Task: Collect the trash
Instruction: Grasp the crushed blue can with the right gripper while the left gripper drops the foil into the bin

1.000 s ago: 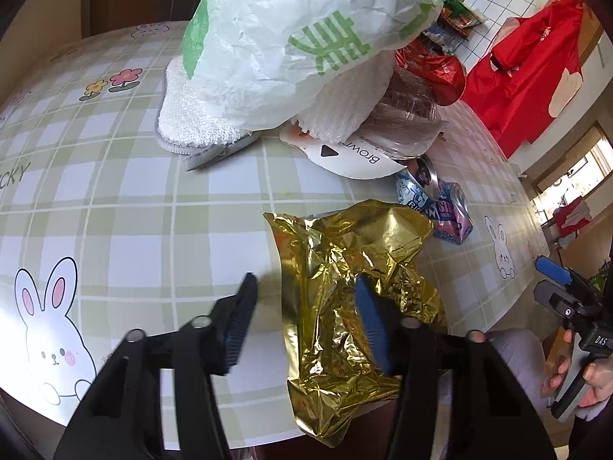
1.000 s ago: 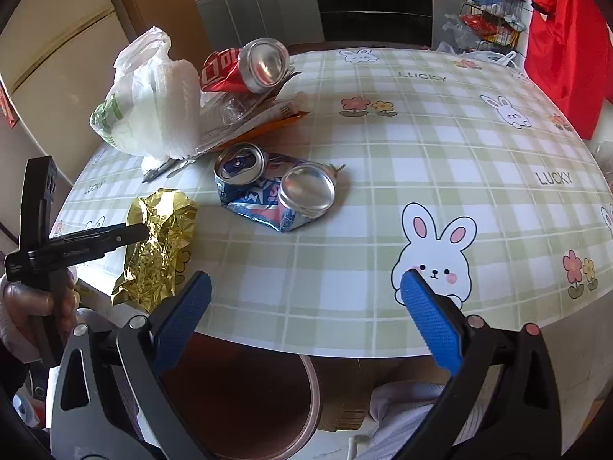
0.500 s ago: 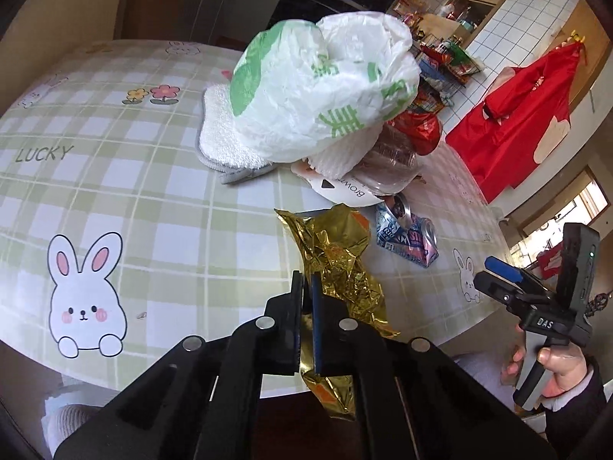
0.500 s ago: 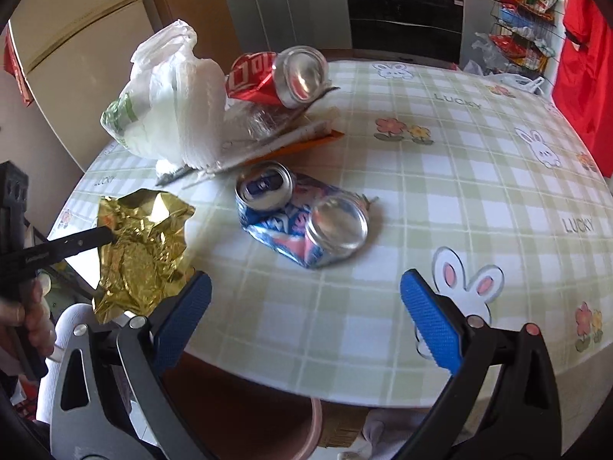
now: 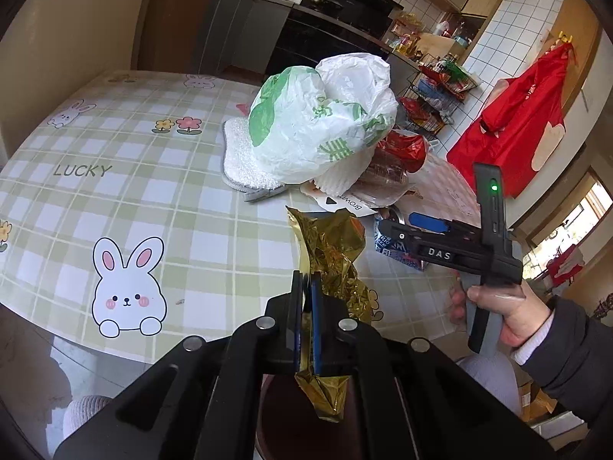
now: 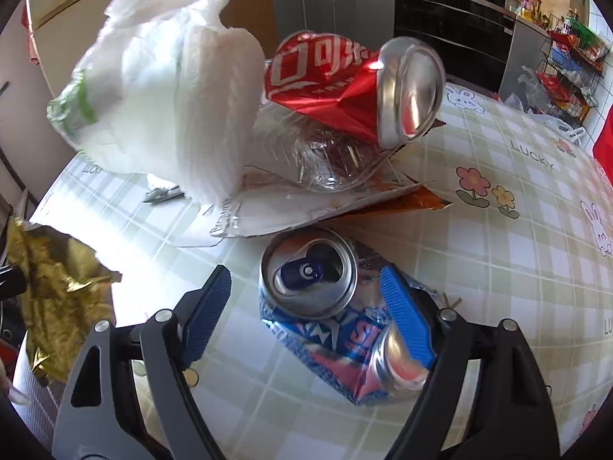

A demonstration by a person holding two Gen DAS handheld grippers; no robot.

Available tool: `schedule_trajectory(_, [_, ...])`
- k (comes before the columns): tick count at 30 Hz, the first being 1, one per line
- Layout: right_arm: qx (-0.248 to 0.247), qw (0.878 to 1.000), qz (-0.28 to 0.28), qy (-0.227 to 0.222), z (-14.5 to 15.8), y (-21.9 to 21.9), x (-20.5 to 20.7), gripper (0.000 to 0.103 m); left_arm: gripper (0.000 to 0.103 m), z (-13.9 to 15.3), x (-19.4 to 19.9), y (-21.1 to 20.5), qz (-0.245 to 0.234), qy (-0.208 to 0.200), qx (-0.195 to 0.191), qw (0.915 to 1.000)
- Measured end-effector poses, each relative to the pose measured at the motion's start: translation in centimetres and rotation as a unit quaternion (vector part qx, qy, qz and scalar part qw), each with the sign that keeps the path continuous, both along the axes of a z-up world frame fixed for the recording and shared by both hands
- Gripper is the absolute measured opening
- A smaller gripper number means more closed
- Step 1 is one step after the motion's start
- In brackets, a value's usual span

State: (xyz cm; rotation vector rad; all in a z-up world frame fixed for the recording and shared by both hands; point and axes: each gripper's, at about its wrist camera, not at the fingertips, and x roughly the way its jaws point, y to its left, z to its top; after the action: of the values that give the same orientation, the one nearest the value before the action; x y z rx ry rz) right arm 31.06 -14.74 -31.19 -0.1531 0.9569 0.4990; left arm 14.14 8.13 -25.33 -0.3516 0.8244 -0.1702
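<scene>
My left gripper (image 5: 305, 283) is shut on a crumpled gold foil wrapper (image 5: 332, 253), held at the table's near edge; the foil hangs below the fingers. The wrapper also shows in the right wrist view (image 6: 53, 287). My right gripper (image 6: 306, 299) is open, its blue pads on either side of a crushed blue can (image 6: 333, 314) lying on the checked tablecloth (image 6: 498, 268). The right gripper also shows in the left wrist view (image 5: 429, 224). Behind lie a crushed red can (image 6: 345, 80), clear plastic packaging (image 6: 314, 157) and a white-green plastic bag (image 5: 322, 122).
A white cloth pad (image 5: 239, 161) lies under the bag. A torn white and orange card wrapper (image 6: 306, 211) lies behind the blue can. A round brown bin (image 5: 283, 421) sits below the table edge. A red garment (image 5: 517, 115) hangs on the right wall.
My left gripper shut on the gold wrapper and pulled it back and up off the table edge. My right gripper moved forward to straddle the blue can and narrowed.
</scene>
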Motion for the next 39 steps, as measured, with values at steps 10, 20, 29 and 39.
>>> schedule_trajectory(10, [-0.034, 0.999, -0.014, 0.003, -1.2, 1.7, 0.0, 0.060, 0.004, 0.1, -0.5, 0.1, -0.001, -0.001, -0.012, 0.9999])
schedule_trajectory(20, [-0.019, 0.999, -0.028, -0.022, -0.6, -0.1, -3.6, 0.059, 0.004, 0.5, -0.3, -0.1, -0.009, -0.005, -0.014, 0.9998])
schedule_trajectory(29, [0.072, 0.995, -0.051, -0.053, 2.8, -4.5, -8.2, 0.059, 0.004, 1.0, -0.9, -1.7, -0.033, -0.007, -0.011, 0.9994])
schedule_trajectory(39, [0.123, 0.986, -0.064, -0.097, 7.2, -7.2, -12.1, 0.059, 0.004, 1.8, -2.5, -4.7, -0.070, -0.011, 0.001, 0.9975])
